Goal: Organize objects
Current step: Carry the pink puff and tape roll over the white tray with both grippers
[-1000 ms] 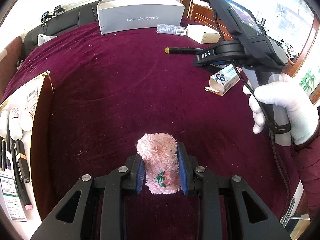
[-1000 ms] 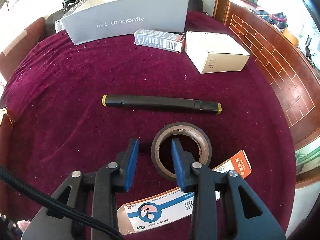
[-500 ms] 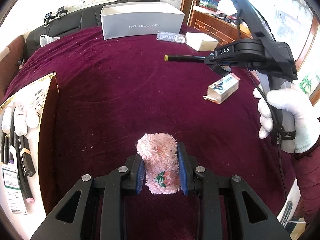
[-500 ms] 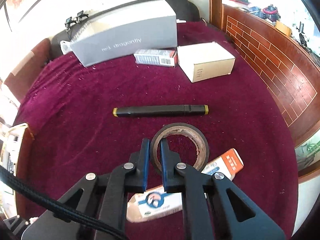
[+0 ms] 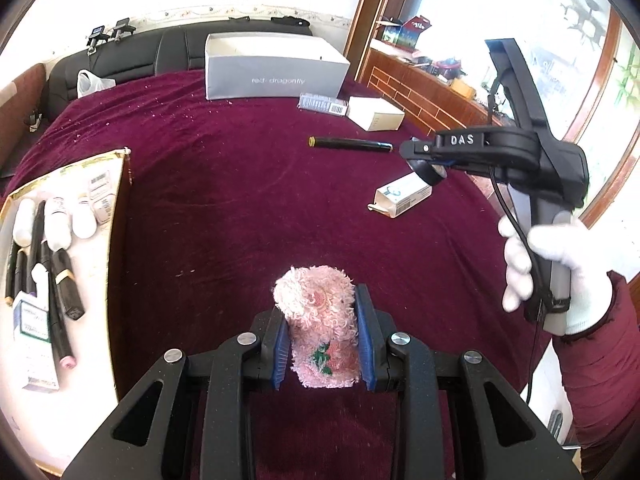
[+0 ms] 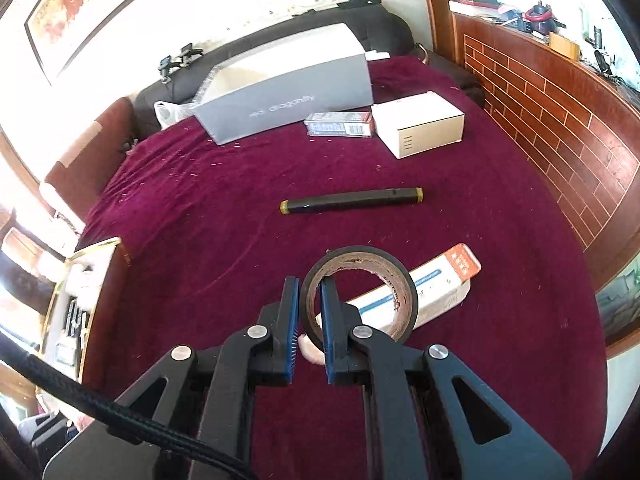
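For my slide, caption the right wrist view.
Right gripper clamps a black tape roll lifted above the maroon table.

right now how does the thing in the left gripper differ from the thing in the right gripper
The left gripper holds a pink fluffy cloth roll, soft and solid, squeezed across its whole width. The right gripper holds a black tape roll, a stiff hollow ring, pinched only through one side of its wall, one finger inside the hole. The cloth has a green and red pattern; the tape is plain with a brown core. Both are clamped and lifted off the maroon cloth.

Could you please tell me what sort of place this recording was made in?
Probably a home living room: a table under a maroon velvet cloth, a black leather sofa behind it, and a wooden sideboard cluttered with household items.
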Motion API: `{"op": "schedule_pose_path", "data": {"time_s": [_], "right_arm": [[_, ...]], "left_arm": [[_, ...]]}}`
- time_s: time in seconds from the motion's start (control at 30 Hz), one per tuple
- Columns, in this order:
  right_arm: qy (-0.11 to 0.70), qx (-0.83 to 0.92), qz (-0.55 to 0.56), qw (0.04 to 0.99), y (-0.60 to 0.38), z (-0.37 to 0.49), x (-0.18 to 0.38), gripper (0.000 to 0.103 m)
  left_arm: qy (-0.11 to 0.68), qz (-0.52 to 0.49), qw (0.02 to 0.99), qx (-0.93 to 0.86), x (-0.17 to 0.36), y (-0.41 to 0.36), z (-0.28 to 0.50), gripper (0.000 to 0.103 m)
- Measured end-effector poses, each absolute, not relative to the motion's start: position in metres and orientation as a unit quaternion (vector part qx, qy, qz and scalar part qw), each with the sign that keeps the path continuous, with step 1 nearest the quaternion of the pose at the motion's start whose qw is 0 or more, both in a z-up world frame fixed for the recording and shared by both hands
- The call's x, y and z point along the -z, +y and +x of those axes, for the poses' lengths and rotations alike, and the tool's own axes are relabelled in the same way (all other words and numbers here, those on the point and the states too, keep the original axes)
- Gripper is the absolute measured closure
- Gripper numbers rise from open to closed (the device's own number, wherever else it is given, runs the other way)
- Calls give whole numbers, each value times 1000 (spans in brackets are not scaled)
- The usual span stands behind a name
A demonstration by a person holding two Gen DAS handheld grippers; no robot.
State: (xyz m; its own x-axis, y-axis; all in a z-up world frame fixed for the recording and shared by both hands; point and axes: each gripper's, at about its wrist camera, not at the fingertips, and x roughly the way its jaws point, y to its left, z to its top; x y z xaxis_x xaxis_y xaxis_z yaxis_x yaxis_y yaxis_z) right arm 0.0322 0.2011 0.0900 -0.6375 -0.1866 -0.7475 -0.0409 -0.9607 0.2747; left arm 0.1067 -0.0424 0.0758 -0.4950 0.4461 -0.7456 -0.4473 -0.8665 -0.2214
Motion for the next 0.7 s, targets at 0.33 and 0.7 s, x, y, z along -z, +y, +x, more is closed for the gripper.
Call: {"op": "schedule_pose_path", "data": {"time_s": [0.33,0.7], "right_arm": [[-135,899,408,88,171,77,-105,95],[-105,901,392,155,108,100,-124,95]], "left_arm": [[-17,-417,254,-873,-88,-74,129,78],[-42,-396,178,-900,-97,-153,139,78]]}}
